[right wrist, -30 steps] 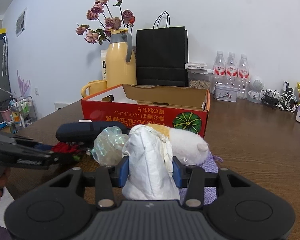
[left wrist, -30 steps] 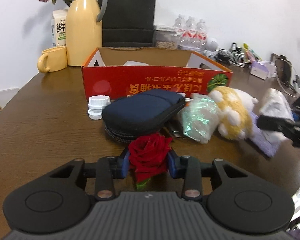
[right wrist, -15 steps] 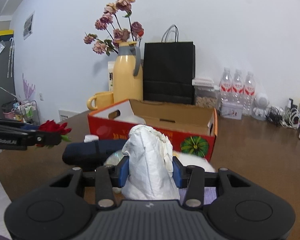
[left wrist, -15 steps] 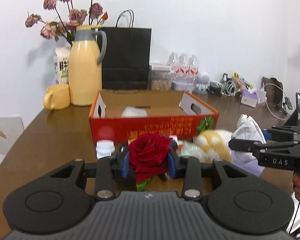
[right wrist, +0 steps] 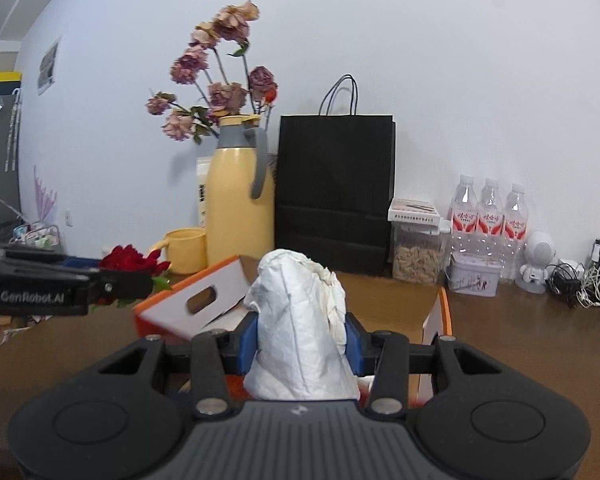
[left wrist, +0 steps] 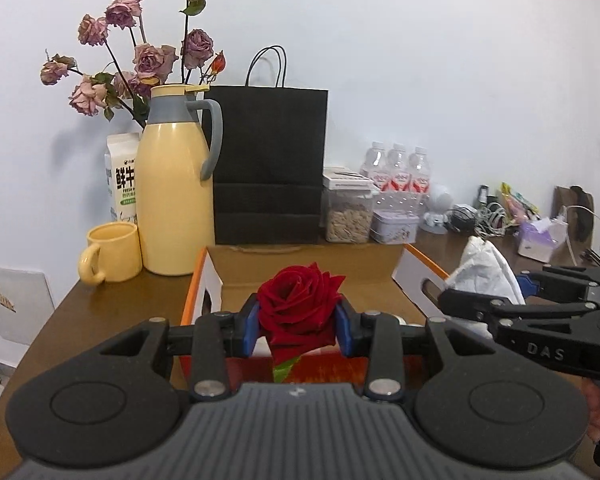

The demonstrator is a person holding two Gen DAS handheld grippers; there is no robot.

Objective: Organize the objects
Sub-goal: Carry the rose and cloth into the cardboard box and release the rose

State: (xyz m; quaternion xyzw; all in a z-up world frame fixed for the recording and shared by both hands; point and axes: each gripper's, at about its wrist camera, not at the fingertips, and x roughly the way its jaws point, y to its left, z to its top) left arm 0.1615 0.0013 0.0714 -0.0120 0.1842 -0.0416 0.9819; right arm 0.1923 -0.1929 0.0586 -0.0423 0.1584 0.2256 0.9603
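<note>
My left gripper [left wrist: 298,328] is shut on a red rose [left wrist: 300,300] and holds it in the air above the near edge of the open red cardboard box [left wrist: 308,272]. My right gripper [right wrist: 300,338] is shut on a crumpled white bag [right wrist: 300,328], held above the same box [right wrist: 436,320]. In the left wrist view the white bag [left wrist: 484,272] and right gripper [left wrist: 540,312] are at the right. In the right wrist view the rose [right wrist: 134,264] and left gripper [right wrist: 60,284] are at the left.
Behind the box stand a yellow thermos with dried flowers [left wrist: 174,200], a yellow mug [left wrist: 110,252], a milk carton [left wrist: 120,176], a black paper bag [left wrist: 270,168], a snack jar [left wrist: 348,208], water bottles [left wrist: 398,176] and cables [left wrist: 484,216]. The brown table [left wrist: 80,320] carries them.
Both grippers have risen from the table with their loads and moved forward over the box. The pouch, plush toy and other table items have dropped out of view.
</note>
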